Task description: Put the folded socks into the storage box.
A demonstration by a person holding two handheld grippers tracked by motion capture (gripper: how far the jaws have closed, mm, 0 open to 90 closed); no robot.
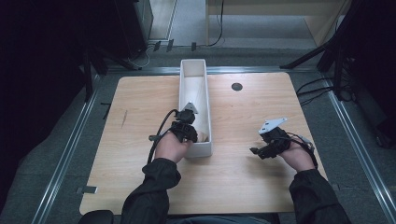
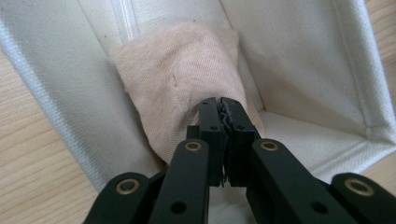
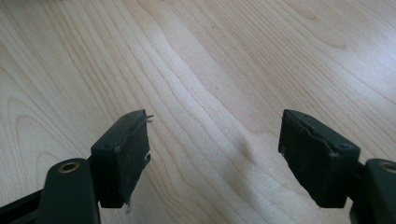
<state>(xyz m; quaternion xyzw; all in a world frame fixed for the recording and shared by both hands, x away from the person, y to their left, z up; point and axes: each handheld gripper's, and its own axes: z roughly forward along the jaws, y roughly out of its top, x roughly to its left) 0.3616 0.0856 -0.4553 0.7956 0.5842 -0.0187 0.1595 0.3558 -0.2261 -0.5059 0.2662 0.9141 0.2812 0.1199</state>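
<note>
A: The left gripper (image 2: 221,103), jaws pressed together, noses into a folded beige knit cloth (image 2: 187,79); whether any fabric is pinched between them cannot be told.

B: And around it?

A: The cloth leans in the near end of a long white fabric bin (image 1: 201,148) on the wooden table (image 1: 140,107). The right gripper (image 3: 215,144), jaws wide apart, holds nothing above bare wood, well apart.

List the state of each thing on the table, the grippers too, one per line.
White fabric bin: upright, open-topped.
Beige cloth: folded, inside the bin's near end.
Left gripper: jaws shut, tips at the cloth.
Right gripper: jaws open, nothing between them, over bare table.
</note>
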